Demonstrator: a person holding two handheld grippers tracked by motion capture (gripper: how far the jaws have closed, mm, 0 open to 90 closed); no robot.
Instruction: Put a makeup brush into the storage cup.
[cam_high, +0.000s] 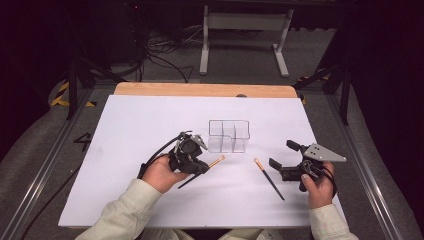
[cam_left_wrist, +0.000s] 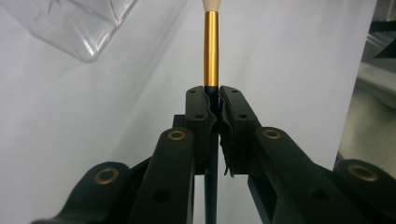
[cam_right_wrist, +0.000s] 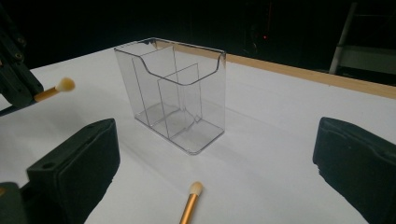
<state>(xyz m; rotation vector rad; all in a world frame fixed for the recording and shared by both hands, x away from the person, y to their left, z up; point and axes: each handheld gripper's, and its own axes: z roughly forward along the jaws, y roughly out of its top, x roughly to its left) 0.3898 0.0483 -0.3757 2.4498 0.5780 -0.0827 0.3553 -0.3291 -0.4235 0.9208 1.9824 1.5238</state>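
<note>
While the white table sheet (cam_high: 150, 200) takes up most of the high view, w/ a wooden edge (cam_high: 205, 90) at its far side and dark floor, cables and a grey stand (cam_high: 245, 30) beyond, the key relation sits mid-table. The clear organizer (cam_high: 229, 135), divided into compartments, stands upright just beyond and to the right of the left gripper (cam_high: 200, 167). That gripper is clamped on a brush (cam_high: 210, 165): black handle pinched between the pads, gold ferrule and pale tip pointing fwd along the jaws, roughly toward the organizer's near wall, tip near it but not touching. Long axis lies close to level, so I'd judge it needs tipping upright before dropping into a compartment. Left hand is the nearer one. The right gripper (cam_high: 281, 161) rests w/ jaws wide apart, nothing between them; a second brush (cam_high: 268, 178) lies flat on the sheet just to its left, tip toward the organizer.
</note>
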